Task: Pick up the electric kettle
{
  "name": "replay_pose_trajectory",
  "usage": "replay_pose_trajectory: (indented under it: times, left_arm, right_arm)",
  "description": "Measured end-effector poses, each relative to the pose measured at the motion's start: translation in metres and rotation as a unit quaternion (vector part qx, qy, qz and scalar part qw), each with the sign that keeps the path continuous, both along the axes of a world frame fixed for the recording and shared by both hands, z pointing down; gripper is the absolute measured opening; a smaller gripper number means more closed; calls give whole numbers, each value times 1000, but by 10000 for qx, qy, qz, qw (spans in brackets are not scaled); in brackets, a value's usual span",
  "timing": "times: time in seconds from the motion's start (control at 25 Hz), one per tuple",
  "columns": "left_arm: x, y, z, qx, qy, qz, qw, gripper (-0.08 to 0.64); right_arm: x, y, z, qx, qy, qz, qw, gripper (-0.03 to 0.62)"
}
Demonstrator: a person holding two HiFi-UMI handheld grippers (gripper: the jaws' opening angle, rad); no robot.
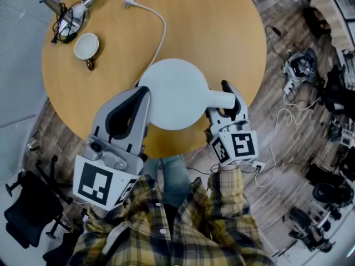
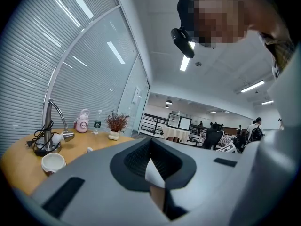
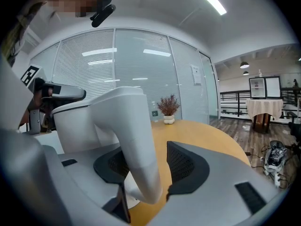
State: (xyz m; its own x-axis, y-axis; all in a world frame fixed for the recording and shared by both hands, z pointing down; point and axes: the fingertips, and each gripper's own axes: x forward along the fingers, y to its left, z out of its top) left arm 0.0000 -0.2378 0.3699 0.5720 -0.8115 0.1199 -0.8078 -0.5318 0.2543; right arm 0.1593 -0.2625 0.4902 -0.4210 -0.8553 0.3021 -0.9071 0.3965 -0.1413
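The right gripper (image 3: 146,167) has its jaws apart, one on each side of the curved white handle (image 3: 134,135) of the white round-bodied electric kettle (image 3: 77,121). One black ribbed pad (image 3: 110,166) lies against the handle. The other pad (image 3: 186,166) stands clear of it, and bare tabletop shows in the gap. In the head view this gripper (image 1: 231,97) reaches in level from the kettle's right, held by an arm in a yellow plaid sleeve (image 1: 233,204).

The left gripper (image 2: 150,147) has its jaws drawn together with only a thin slit between the pads, and it grips nothing. It (image 1: 142,97) points up along the kettle's left side, its tip at the rim; I cannot tell whether it touches.

The kettle (image 1: 172,93) sits at the near edge of the round wooden table (image 1: 222,26). A white power cord (image 1: 158,24) trails from it across the table. A white cup (image 1: 86,46) stands well apart at the far left.
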Motion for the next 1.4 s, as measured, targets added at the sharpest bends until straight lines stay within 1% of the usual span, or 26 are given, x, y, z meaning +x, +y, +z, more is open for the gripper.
replay_pose_trajectory:
  times: [0.08, 0.2, 0.4, 0.56, 0.84, 1.2, 1.4]
  left_arm:
    - [1, 1, 2, -43, -18, 9, 10000, 3]
    - [1, 0, 1, -43, -21, 5, 10000, 3]
    - [0, 1, 3, -109, -21, 32, 9999, 3]
    - [-2, 1, 3, -113, -26, 28, 9999, 3]
    - [-2, -1, -2, -47, 1, 21, 10000, 3]
    - [-9, -3, -11, 23, -8, -32, 10000, 3]
    - [-11, -7, -24, 183, -16, -74, 9998, 3]
  right_arm:
    - [-1, -4, -2, 50, -14, -9, 10000, 225]
    - [-3, -9, -4, 129, -12, -16, 9999, 206]
    - [-8, -12, -9, 298, 47, 42, 9995, 120]
    - [-8, -12, -9, 417, 235, 167, 9987, 86]
    - [-7, -13, -8, 376, 303, 217, 9986, 80]
    - [-4, -18, -10, 356, 185, 493, 9980, 80]
    - [2, -22, -12, 307, 152, 667, 9972, 80]
